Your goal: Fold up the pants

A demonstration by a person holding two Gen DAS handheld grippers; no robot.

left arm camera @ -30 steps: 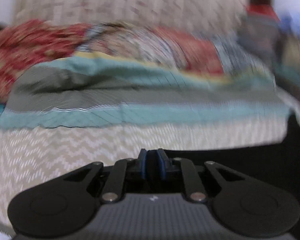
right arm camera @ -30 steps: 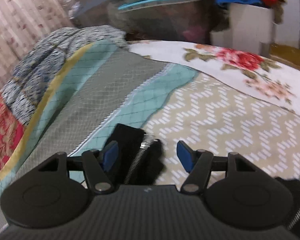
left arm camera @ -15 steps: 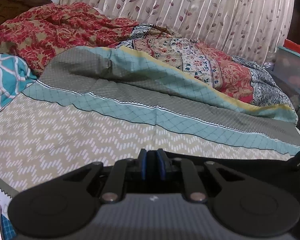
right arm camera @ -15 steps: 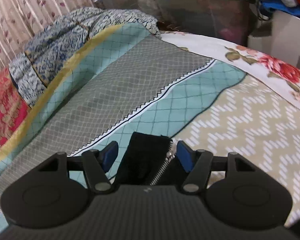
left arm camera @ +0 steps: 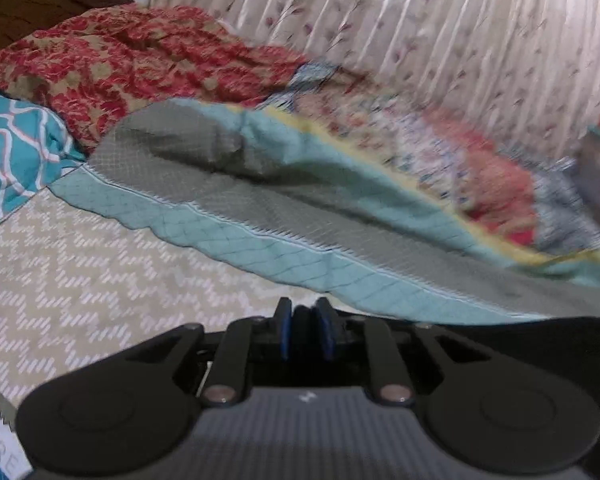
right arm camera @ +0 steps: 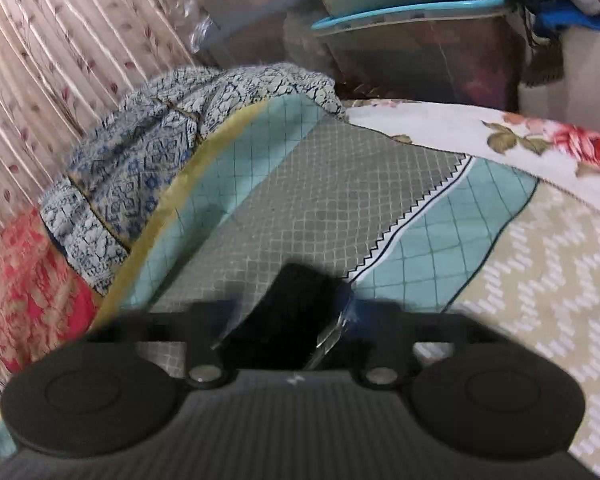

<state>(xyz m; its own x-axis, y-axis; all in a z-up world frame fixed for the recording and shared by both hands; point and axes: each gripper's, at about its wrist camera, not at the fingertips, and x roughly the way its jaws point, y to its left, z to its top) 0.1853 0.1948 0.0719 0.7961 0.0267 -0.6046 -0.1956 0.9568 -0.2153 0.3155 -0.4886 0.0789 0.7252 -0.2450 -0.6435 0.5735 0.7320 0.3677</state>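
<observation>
Through our right wrist camera we see our right gripper (right arm camera: 290, 312), blurred, with the black pants (right arm camera: 296, 312) and their zipper (right arm camera: 334, 330) between its fingers, above the patterned bedspread (right arm camera: 340, 200).

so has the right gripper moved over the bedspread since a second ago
Yes. The right gripper, with the black pants between its fingers, now sits over the grey band; earlier it was over the teal-and-chevron edge, so it went toward the curtain.

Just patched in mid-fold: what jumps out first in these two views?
The black pants fill the space between the right hand-held gripper's fingers, zipper glinting. In the left view the left hand-held gripper is shut on black cloth. Behind lies a red floral blanket, bunched at the far left of the bed.
</observation>
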